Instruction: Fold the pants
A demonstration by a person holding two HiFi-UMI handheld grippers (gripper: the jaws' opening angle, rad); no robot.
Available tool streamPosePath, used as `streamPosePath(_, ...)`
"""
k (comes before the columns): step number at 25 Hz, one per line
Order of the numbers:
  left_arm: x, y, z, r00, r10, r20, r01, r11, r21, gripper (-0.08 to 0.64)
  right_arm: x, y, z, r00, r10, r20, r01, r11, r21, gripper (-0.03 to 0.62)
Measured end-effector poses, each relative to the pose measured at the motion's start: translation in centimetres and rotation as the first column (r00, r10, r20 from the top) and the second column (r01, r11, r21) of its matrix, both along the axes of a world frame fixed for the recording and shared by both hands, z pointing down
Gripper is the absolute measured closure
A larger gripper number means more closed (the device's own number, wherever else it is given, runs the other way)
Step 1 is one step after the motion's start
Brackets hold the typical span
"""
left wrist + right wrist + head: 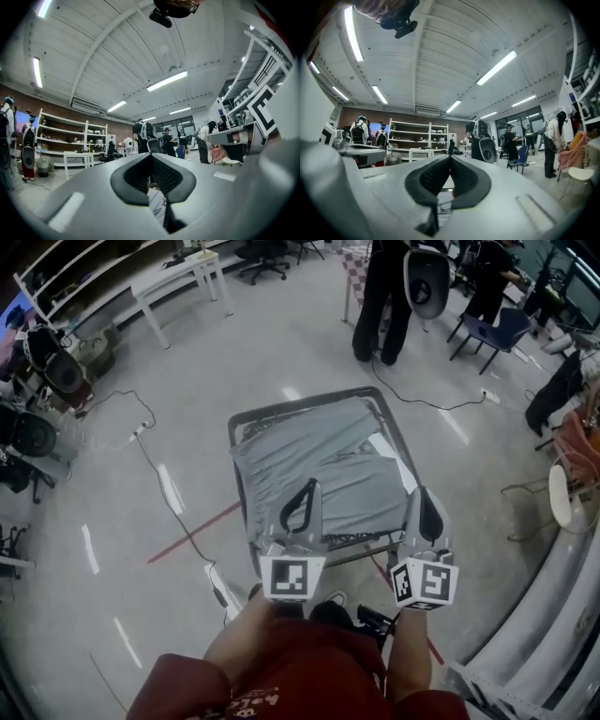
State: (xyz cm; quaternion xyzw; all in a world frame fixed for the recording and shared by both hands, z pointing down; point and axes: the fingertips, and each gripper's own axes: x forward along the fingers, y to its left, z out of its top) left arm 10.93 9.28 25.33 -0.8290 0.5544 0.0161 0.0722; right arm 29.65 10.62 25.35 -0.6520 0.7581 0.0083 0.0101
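Grey pants lie spread and partly folded on a small dark-framed table in the middle of the head view. My left gripper hovers over the table's near left edge, its jaws shut with nothing between them. At the near right corner my right gripper is also shut and empty. Both point roughly level, away from me. In the left gripper view the black pads meet, and so do the pads in the right gripper view. Neither gripper touches the pants.
A person in dark clothes stands just beyond the table. A white table is at the back left and a blue chair at the back right. Cables and red tape cross the floor at left. Equipment lines the left wall.
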Motion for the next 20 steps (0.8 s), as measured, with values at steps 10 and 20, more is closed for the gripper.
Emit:
streamPosePath(10, 2.1, 3.4, 1.4, 0.993, -0.113, 0.039, 0.115, 0.993, -0.039, 0.555, 1.8, 0.7, 1.3, 0.99, -0.136, 0.033, 0.137, 0.991, -0.013, 0.591)
streamPosePath(20, 3.8, 1.5, 4.3, 0.992, -0.069, 0.11, 0.075, 0.996, -0.056, 0.555, 2.1, -1.2, 3.8, 0.986, -0.169, 0.008, 0.17, 0.984, -0.057, 0.591)
